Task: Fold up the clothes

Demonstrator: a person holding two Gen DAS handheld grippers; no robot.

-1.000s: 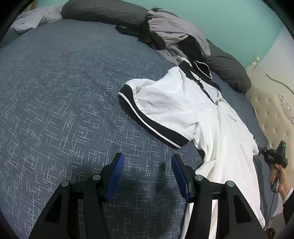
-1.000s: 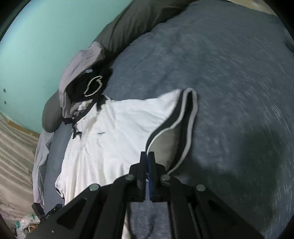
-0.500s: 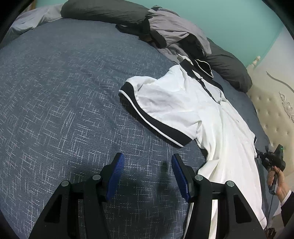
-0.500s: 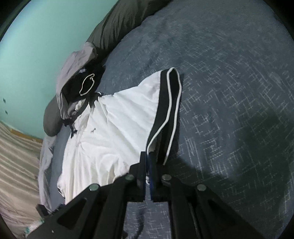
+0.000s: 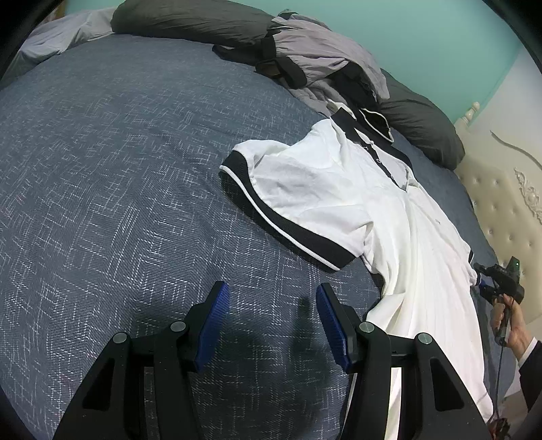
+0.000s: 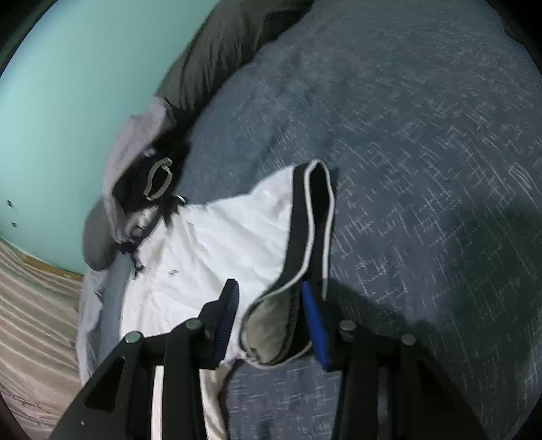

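The white polo shirt (image 5: 342,203) lies spread face up on the bed (image 5: 118,169), collar toward the pillows. This looks like the laying-out step: the right gripper (image 6: 269,318) is opening, its fingers letting go of the black-trimmed sleeve cuff (image 6: 305,257) between them. The left gripper (image 5: 272,321) hangs released over bare bedcover. Next comes folding a sleeve inward. The small chest logo is unreadable.

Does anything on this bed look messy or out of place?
Yes. A grey garment lies crumpled over the dark pillows at the head of the bed. The white polo shirt lies spread flat, but one black-trimmed sleeve gapes open and rumpled between the opening jaws of the right tool.
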